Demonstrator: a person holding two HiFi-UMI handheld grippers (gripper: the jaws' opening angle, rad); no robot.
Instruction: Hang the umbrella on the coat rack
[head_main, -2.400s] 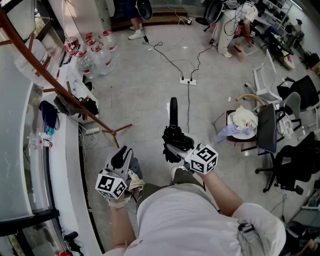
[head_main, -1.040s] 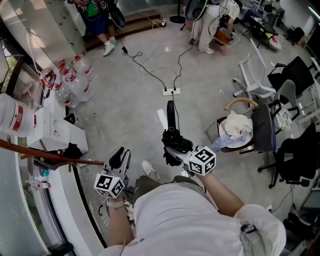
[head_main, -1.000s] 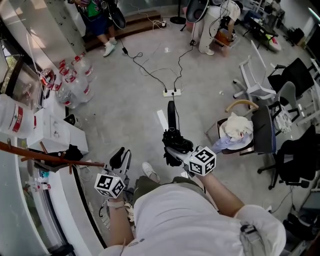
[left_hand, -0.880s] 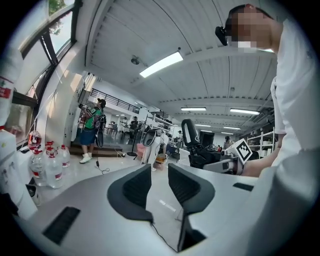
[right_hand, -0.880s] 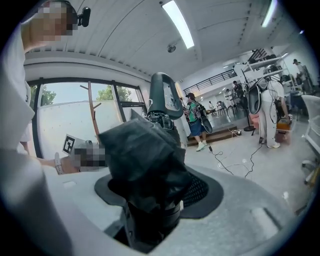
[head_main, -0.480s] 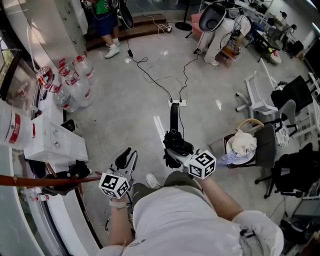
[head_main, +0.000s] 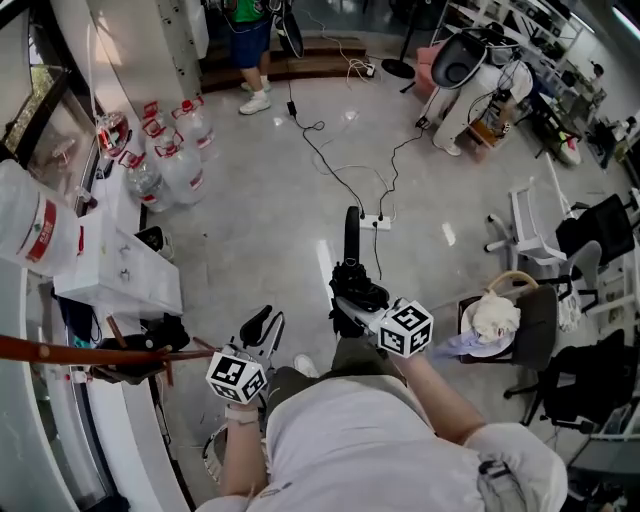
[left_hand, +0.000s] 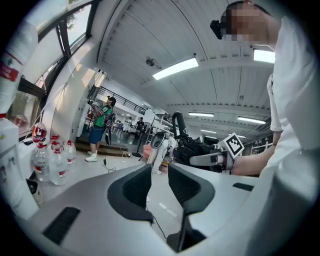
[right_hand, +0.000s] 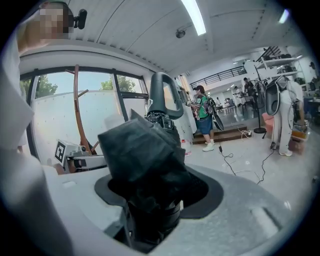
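Currently gripping the folded black umbrella (head_main: 350, 232) in the right gripper (head_main: 345, 300), pads pressed on its bunched fabric, hooked handle poking out ahead of the jaws. Carrying nothing in the left gripper (head_main: 262, 322), jaws only narrowly apart, just left of the umbrella. Farther left of that gripper, brown coat rack (head_main: 60, 352), well apart from the umbrella.

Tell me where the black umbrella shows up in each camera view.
Head view: umbrella at centre, held by the right gripper.
Left gripper view: umbrella right of centre, beyond the jaws.
Right gripper view: umbrella dead centre, between the jaws.
Shared landmark: the person in a green top.
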